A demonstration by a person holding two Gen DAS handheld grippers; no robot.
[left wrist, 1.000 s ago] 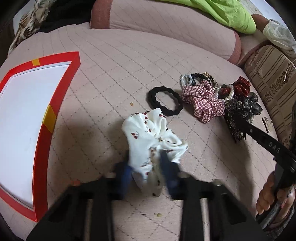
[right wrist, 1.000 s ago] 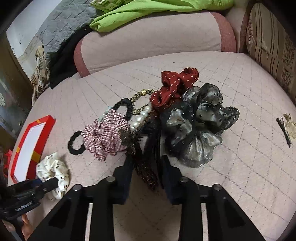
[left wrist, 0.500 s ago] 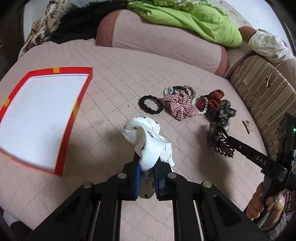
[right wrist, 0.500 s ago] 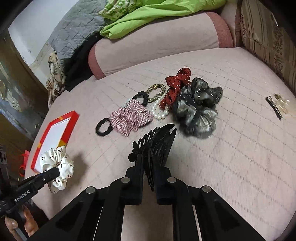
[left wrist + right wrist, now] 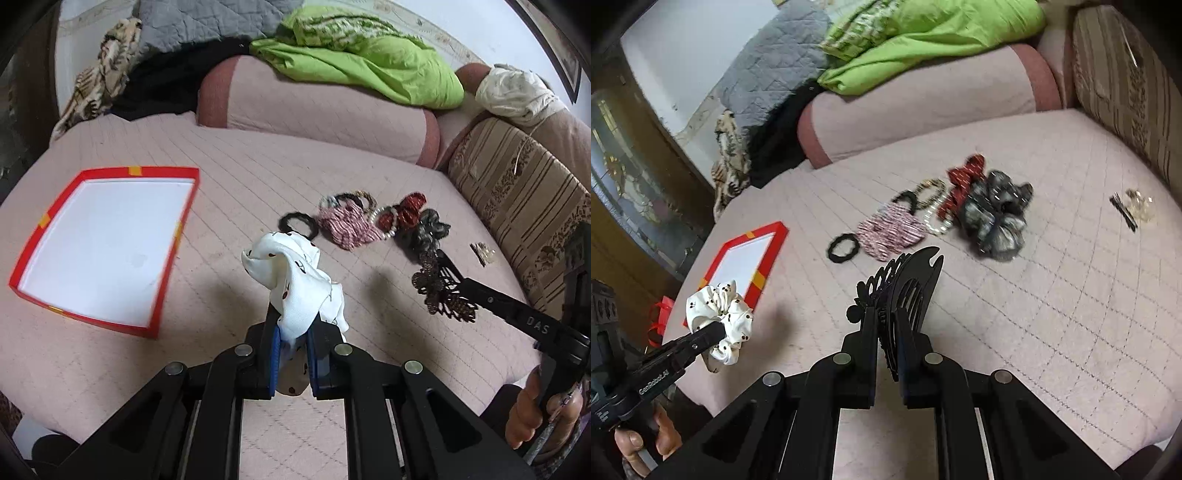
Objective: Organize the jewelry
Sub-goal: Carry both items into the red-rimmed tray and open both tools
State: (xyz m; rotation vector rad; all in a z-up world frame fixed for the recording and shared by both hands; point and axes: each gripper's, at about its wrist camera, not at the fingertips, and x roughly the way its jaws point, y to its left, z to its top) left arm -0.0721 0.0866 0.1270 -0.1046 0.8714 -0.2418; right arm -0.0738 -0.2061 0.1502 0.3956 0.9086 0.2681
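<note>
So the white cherry-print scrunchie [image 5: 295, 280] is pinched tight in the left gripper [image 5: 293, 354] and held above the bedcover, while a dark filigree hair clip [image 5: 905, 291] is clamped in the right gripper [image 5: 888, 354]. Looks like the carry step; next, both probably get dropped into the red-rimmed tray [image 5: 33, 236], with the rest of the pile [image 5: 354, 225] left waiting nearby.

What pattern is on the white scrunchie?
The white scrunchie has small dark red cherries on it, clearest in the left wrist view.
</note>
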